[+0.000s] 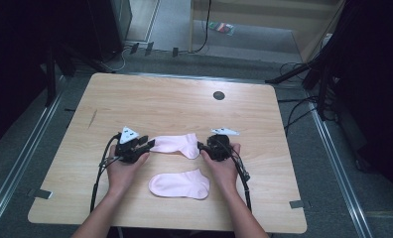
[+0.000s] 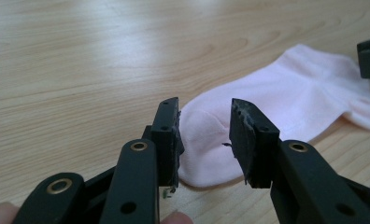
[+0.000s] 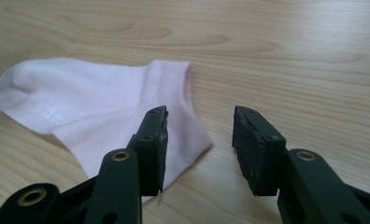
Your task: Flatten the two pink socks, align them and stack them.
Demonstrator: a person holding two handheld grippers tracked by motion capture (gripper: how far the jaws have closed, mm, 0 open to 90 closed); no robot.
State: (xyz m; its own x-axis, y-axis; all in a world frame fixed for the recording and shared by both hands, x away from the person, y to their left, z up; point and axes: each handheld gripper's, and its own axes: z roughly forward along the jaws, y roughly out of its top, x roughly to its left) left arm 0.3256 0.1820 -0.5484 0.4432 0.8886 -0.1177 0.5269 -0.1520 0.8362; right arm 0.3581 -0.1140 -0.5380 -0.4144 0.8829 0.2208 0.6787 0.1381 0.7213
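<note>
We have both tongs, left (image 1: 144, 144) and right (image 1: 203, 148), open and empty at the ends of the far pale pink cotton sock (image 1: 177, 144), released flat on the tabletop (image 1: 164, 101); next we likely lift the near pink sock (image 1: 180, 184) onto it.

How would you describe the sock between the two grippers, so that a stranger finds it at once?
On the wooden table lie two pink socks. The one meant, the far sock, stretches between the left gripper and right gripper. The near sock lies alone, closer to the person.

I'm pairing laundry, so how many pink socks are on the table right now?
2. One pink sock lies flat between the left gripper and the right gripper; the other sock lies nearer the person, between the forearms. None seems hidden.
</note>
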